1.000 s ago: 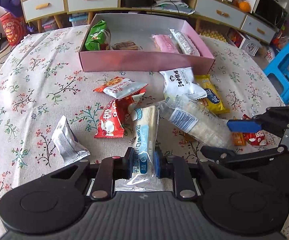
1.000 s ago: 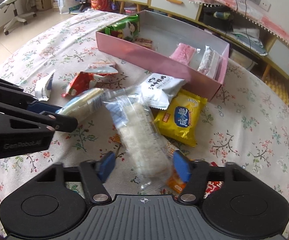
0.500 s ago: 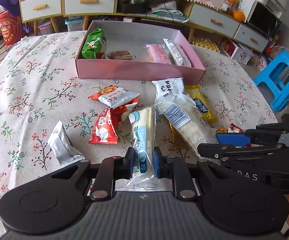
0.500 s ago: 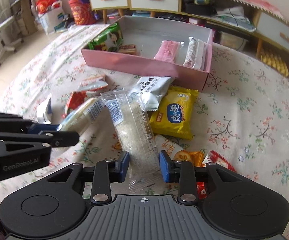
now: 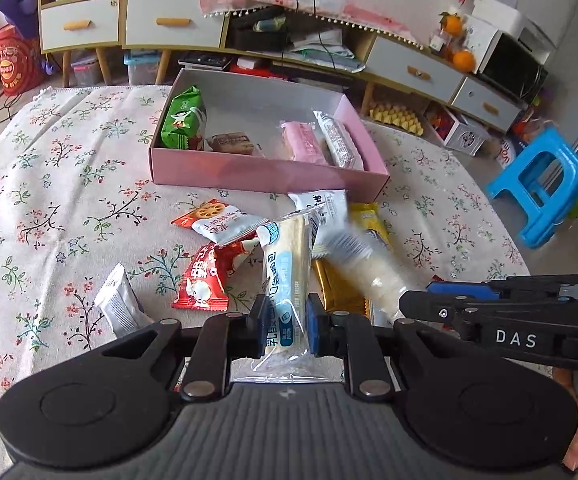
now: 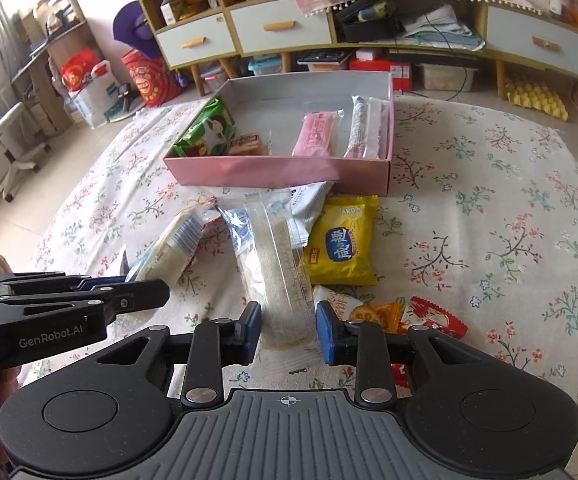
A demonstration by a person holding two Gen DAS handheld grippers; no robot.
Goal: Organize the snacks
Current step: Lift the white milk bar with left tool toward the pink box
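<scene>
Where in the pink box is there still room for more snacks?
The pink box has bare floor in its middle, between the small brown packet and the pink bar, and along its back wall. Its left corner, with the green bag, and the right side, with the long white packet, are taken.

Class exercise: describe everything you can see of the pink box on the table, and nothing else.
The pink box is a shallow, lidless rectangular tray, seemingly cardboard, pink outside and pale grey inside. It sits flat on the floral tablecloth at the table's far side. Inside lie a green packet, a small brown bar, a pink bar and a clear-wrapped stick. A white packet meets its near wall.
</scene>
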